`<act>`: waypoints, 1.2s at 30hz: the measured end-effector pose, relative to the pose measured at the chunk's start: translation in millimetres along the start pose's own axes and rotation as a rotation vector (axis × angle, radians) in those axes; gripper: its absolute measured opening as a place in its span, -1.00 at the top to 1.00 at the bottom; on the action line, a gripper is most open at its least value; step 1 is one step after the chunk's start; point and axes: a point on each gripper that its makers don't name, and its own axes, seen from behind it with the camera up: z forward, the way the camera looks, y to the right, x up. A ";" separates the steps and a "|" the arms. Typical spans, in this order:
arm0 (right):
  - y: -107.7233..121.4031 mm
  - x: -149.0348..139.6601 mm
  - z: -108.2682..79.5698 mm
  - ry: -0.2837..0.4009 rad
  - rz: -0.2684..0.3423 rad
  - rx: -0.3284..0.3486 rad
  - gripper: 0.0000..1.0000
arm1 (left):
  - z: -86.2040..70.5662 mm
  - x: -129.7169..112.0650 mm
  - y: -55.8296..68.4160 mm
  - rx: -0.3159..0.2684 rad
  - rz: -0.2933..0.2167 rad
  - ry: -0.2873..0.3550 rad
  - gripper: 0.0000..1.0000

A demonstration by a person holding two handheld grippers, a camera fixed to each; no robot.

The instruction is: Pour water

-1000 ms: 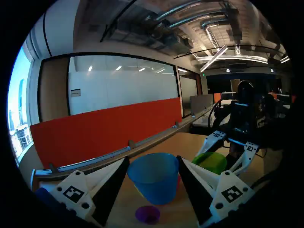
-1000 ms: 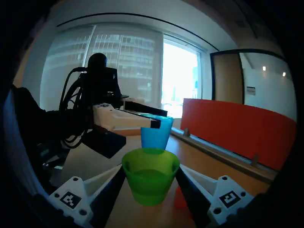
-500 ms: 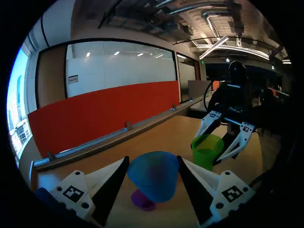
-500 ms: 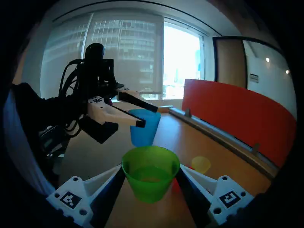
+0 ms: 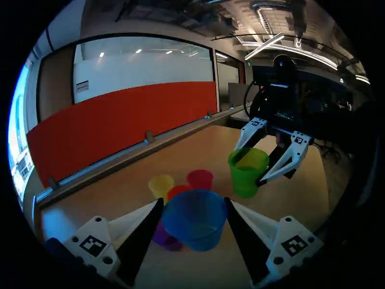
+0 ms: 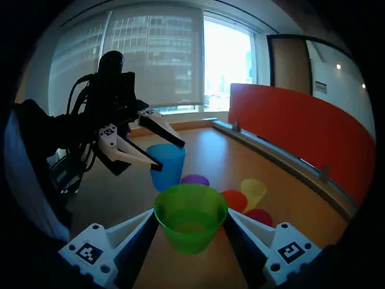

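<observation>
My left gripper (image 5: pixel 194 222) is shut on a blue cup (image 5: pixel 194 225), held upright above the wooden table (image 5: pixel 202 149); the right gripper view shows that blue cup (image 6: pixel 167 166) between the left gripper's (image 6: pixel 169 155) fingers. My right gripper (image 6: pixel 191 226) is shut on a green cup (image 6: pixel 191 221) with a little liquid at its bottom. In the left gripper view the green cup (image 5: pixel 248 171) hangs to the right, held by the right gripper (image 5: pixel 246 164). Both cups are upright and apart.
Small cups stand on the table below: yellow (image 5: pixel 161 186), red (image 5: pixel 177 191), pink (image 5: pixel 200 178) and purple (image 5: pixel 166 238). An orange divider (image 5: pixel 120 125) with a rail runs along the table's far edge. Windows (image 6: pixel 159 58) lie behind the left gripper.
Both grippers have tilted downwards and lowered with their cups. The small cups on the table have come into sight. Neither grip has changed.
</observation>
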 end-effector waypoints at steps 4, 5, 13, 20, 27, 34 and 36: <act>2.9 -11.6 2.6 -0.029 -0.002 0.003 -0.80 | 5.3 -12.4 7.8 -0.025 -0.014 -0.021 -0.83; 3.7 -15.1 3.5 -0.038 -0.002 0.004 -0.80 | 7.1 -16.1 10.1 -0.032 -0.018 -0.027 -0.83; 8.7 -38.9 11.9 -0.094 -0.012 0.011 -0.81 | 19.7 -41.7 24.4 -0.070 0.003 -0.078 -0.83; 12.4 -51.5 19.7 -0.122 -0.015 0.017 -0.81 | 30.4 -58.1 34.1 -0.099 0.034 -0.112 -0.83; 14.8 -67.3 26.7 -0.149 -0.013 0.027 -0.81 | 42.4 -69.6 42.2 -0.125 0.052 -0.128 -0.83; 18.6 -84.4 32.9 -0.178 -0.012 0.026 -0.81 | 54.1 -75.1 48.0 -0.148 0.059 -0.136 -0.82; 20.0 -88.6 34.4 -0.185 -0.010 0.025 -0.81 | 57.4 -76.8 50.7 -0.157 0.062 -0.140 -0.82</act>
